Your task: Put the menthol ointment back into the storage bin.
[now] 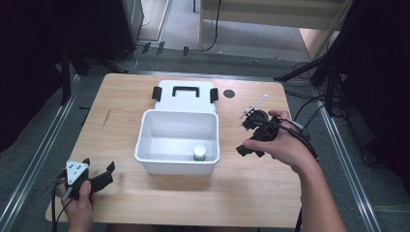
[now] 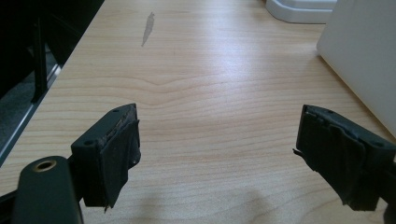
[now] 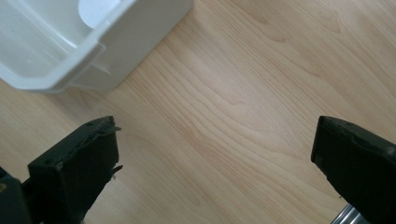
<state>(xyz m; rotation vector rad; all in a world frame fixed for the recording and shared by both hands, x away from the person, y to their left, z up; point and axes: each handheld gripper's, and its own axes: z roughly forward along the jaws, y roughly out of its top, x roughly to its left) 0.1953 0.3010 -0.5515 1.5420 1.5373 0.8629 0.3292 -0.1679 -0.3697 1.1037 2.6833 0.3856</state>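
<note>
A white open bin (image 1: 145,140) stands in the middle of the wooden table. Inside it, near the front right corner, stands a small white jar with a green lid (image 1: 199,152). The bin's white lid with a black handle (image 1: 183,94) lies flat just behind it. My right gripper (image 1: 245,136) hovers right of the bin, jaws wide apart and empty. In the right gripper view (image 3: 215,163) bare wood lies between them, with the bin's corner (image 3: 70,46) beyond. My left gripper (image 1: 99,165) rests at the front left, open and empty (image 2: 217,154), with the bin wall (image 2: 369,51) to its right.
A dark round spot (image 1: 229,93) marks the table's back right, and a thin grey streak (image 1: 106,117) its left side. Metal rails (image 1: 41,154) run along the floor on both sides. Cables trail off the right edge (image 1: 309,104).
</note>
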